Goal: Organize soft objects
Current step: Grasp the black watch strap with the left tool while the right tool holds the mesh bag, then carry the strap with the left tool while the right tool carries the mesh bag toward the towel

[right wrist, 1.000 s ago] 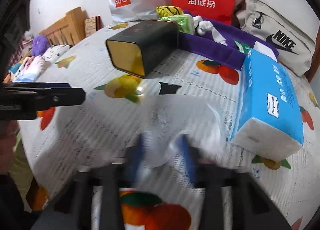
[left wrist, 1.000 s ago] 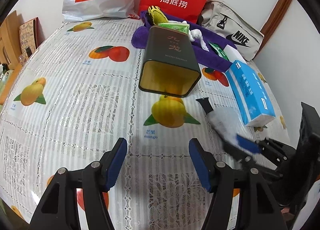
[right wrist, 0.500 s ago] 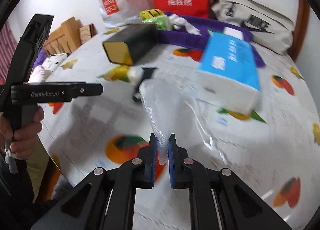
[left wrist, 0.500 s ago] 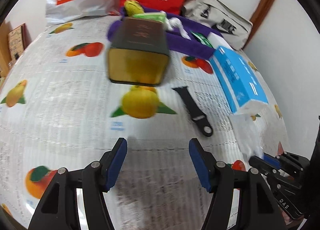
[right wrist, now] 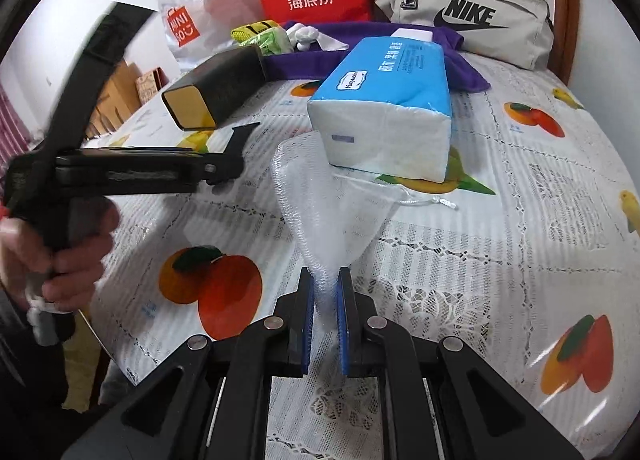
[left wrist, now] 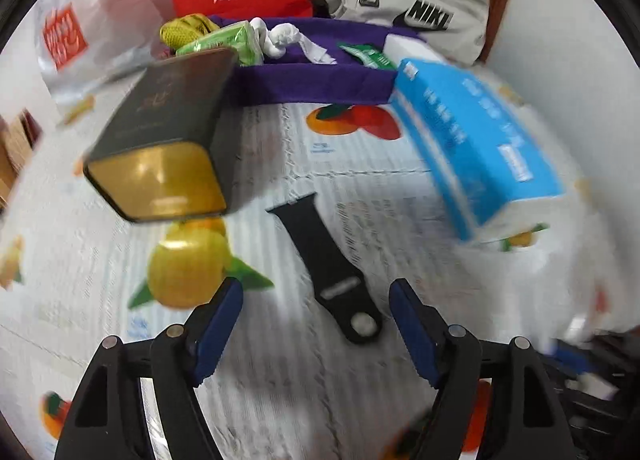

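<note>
**Mesh bag lifted clear, watch strap now lined up**

My right tongs (right wrist: 324, 292) are clamped together on the neck of the white mesh bag (right wrist: 320, 203), which stands up from the pads and hangs above the table (right wrist: 520, 219) toward its near edge, in front of the blue tissue pack (right wrist: 384, 107). A second ago that bag lay low and smeared across the cloth; now it is pinched firmly and raised.

With the bag out of the way, the black watch strap (left wrist: 326, 264) lies in the open. A second ago only its tip showed beside the bag; now I see its full length on the cloth, between the dark tin (left wrist: 168, 139) and the tissue pack, near the middle of the table. My left tongs (left wrist: 316, 300) have closed in on it: the strap's lower end sits between the blue pads, untouched, and the jaws are spreading wider as I come down.

I judge the strap is my next pick. The purple tray (left wrist: 312, 83) at the far edge already holds small soft things, so that looks like the destination.
</note>
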A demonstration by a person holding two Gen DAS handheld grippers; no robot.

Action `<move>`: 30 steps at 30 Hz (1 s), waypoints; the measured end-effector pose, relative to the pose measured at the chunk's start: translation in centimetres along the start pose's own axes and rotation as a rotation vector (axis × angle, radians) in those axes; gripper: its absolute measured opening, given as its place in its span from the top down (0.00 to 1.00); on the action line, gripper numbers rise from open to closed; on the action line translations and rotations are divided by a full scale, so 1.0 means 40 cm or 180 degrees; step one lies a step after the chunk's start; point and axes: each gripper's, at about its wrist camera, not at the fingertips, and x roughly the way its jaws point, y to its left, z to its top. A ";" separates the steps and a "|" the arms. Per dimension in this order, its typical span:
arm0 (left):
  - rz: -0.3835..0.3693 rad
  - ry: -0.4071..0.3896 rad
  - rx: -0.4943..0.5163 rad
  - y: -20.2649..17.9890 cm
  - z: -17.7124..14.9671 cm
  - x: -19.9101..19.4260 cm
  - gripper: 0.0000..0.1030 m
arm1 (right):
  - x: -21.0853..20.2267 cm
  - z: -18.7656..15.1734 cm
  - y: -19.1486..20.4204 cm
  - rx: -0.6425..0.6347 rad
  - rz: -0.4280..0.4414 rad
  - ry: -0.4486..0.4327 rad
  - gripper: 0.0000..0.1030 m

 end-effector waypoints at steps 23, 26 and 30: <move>-0.0216 -0.0106 0.0111 0.044 0.009 -0.007 0.71 | 0.002 0.004 -0.003 0.0055 -0.0008 -0.0020 0.90; -0.0213 -0.0095 0.0150 0.032 0.015 0.002 0.66 | 0.005 0.007 0.000 0.0045 -0.0013 -0.0008 0.90; -0.0230 -0.0122 0.0188 0.028 0.012 -0.001 0.79 | 0.006 0.010 -0.001 0.0051 -0.0016 0.0004 0.90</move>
